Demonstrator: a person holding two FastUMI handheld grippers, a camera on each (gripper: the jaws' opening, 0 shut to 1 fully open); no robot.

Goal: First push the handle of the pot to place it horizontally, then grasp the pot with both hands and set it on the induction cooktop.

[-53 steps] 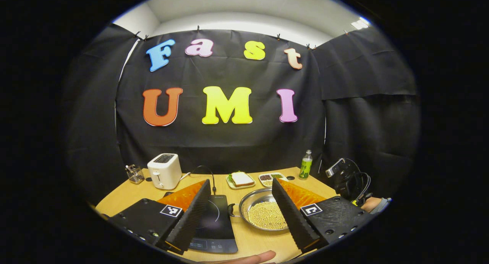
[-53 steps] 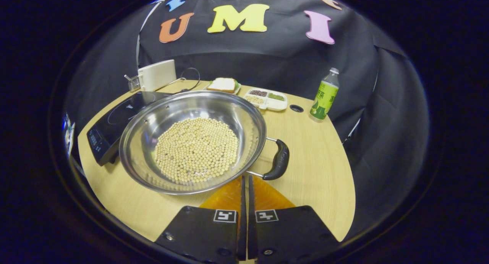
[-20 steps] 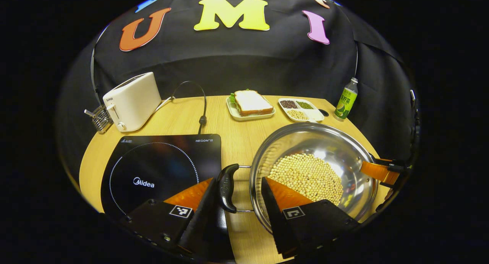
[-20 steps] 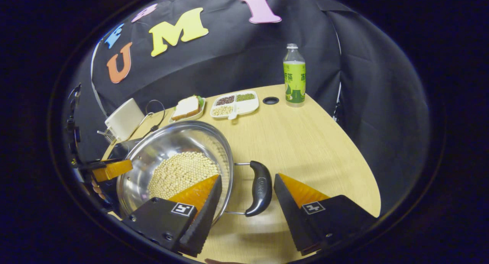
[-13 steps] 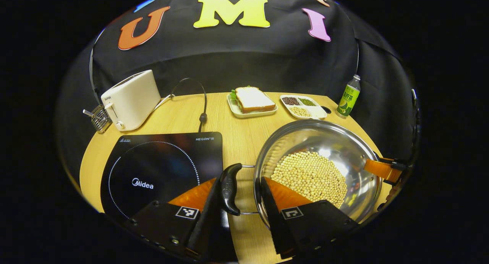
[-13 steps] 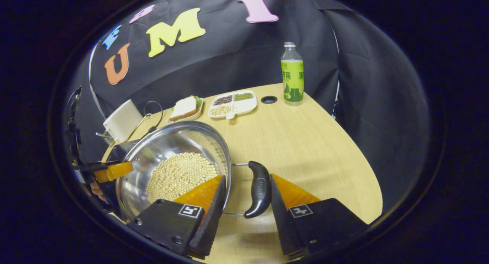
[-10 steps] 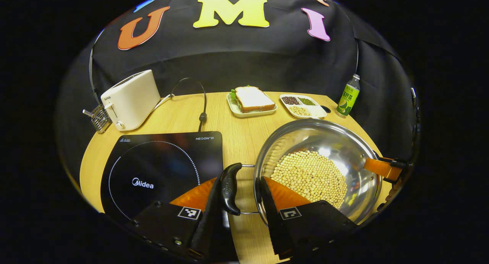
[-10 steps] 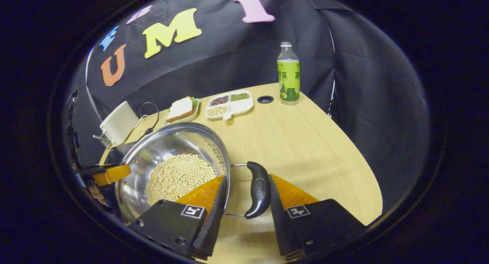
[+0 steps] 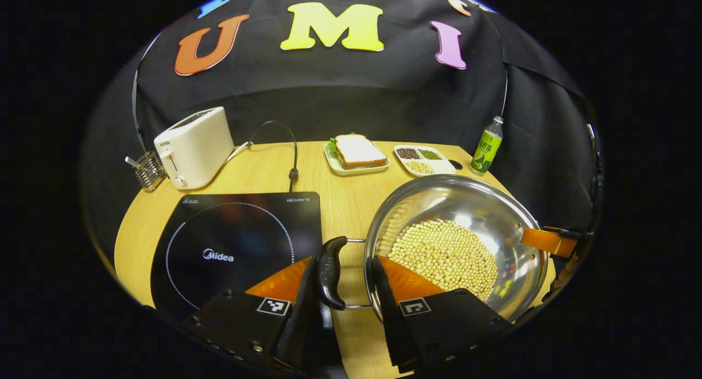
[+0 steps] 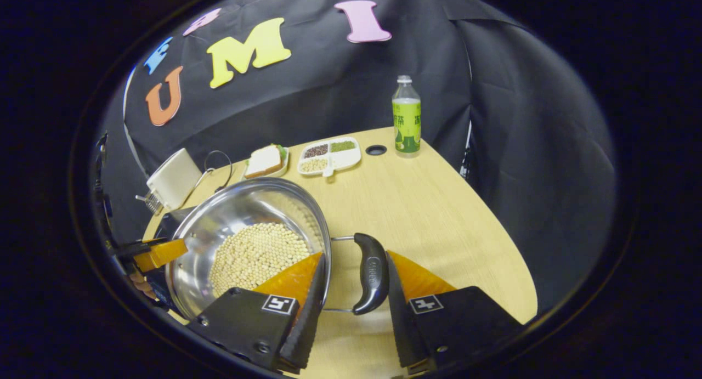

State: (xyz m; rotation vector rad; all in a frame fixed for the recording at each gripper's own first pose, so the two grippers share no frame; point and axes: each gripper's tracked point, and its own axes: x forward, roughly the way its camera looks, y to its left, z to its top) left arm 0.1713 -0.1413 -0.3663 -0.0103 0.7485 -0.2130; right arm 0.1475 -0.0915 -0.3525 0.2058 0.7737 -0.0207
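Note:
The steel pot (image 9: 466, 203), with soybeans in its bottom, stands to the right of the black induction cooktop (image 9: 236, 247). My left gripper (image 9: 344, 258) is shut on the pot's left handle (image 9: 329, 272): one finger presses the black grip from outside, the other lies inside the rim. In the right gripper view, my right gripper (image 10: 356, 254) holds the right handle (image 10: 372, 273) of the pot (image 10: 247, 214) the same way. Each view shows the other gripper's orange finger at the pot's far rim.
At the table's back stand a white toaster (image 9: 192, 146), a wire holder (image 9: 143, 169), a sandwich plate (image 9: 356, 154), a divided dish of grains (image 9: 425, 159) and a green bottle (image 9: 485, 148). The cooktop's cable (image 9: 293, 159) loops behind it. Bare wood (image 10: 439, 214) lies right of the pot.
Both grippers have come down around the handles and narrowed onto them. Over the last half second the table and wall slid down in both views while the pot stayed fixed between the fingers.

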